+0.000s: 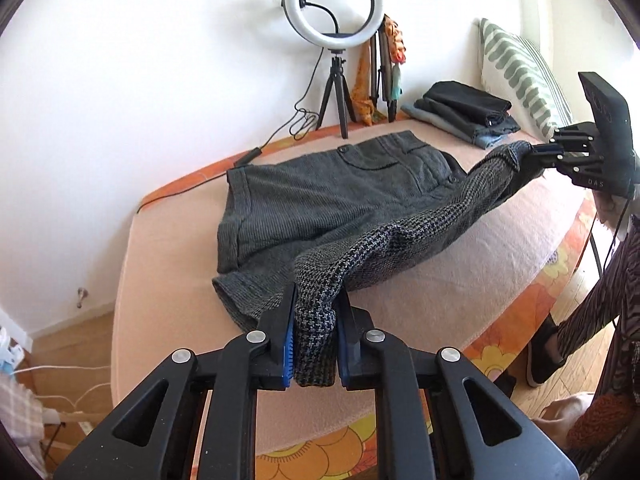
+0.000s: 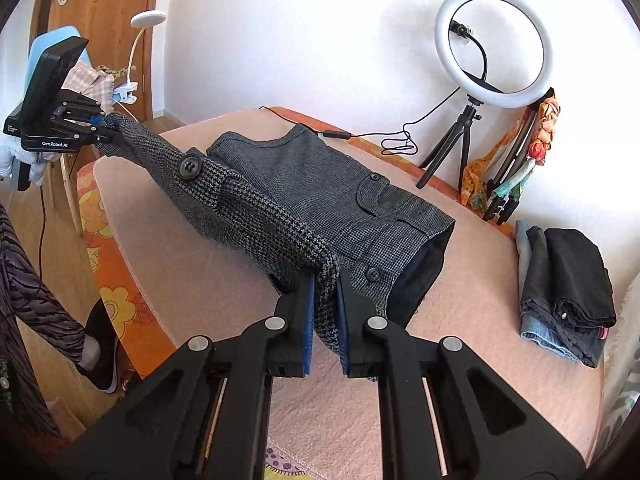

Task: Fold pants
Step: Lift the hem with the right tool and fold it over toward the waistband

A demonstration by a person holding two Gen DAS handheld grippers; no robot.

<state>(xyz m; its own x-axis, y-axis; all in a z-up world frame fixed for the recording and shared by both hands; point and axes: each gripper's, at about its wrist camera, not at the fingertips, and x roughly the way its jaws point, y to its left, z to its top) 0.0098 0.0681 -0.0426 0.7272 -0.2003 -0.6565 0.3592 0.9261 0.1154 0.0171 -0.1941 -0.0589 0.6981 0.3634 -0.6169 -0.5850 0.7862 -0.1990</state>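
Grey houndstooth shorts (image 1: 320, 204) lie on the pink blanket-covered bed (image 1: 172, 264), waistband toward the far right. My left gripper (image 1: 316, 320) is shut on one end of the near edge of the shorts and lifts it. My right gripper (image 2: 324, 300) is shut on the other end of that edge, by the waistband. The lifted edge hangs stretched between the two grippers above the bed. The right gripper shows in the left wrist view (image 1: 540, 152); the left gripper shows in the right wrist view (image 2: 104, 132). The rest of the shorts (image 2: 320, 184) lies flat.
A stack of folded dark and denim pants (image 2: 568, 292) lies at the bed's far right, also in the left wrist view (image 1: 464, 112). A ring light on a tripod (image 1: 336, 12) stands by the wall, its cable on the bed. A patterned pillow (image 1: 516, 72) leans at the right.
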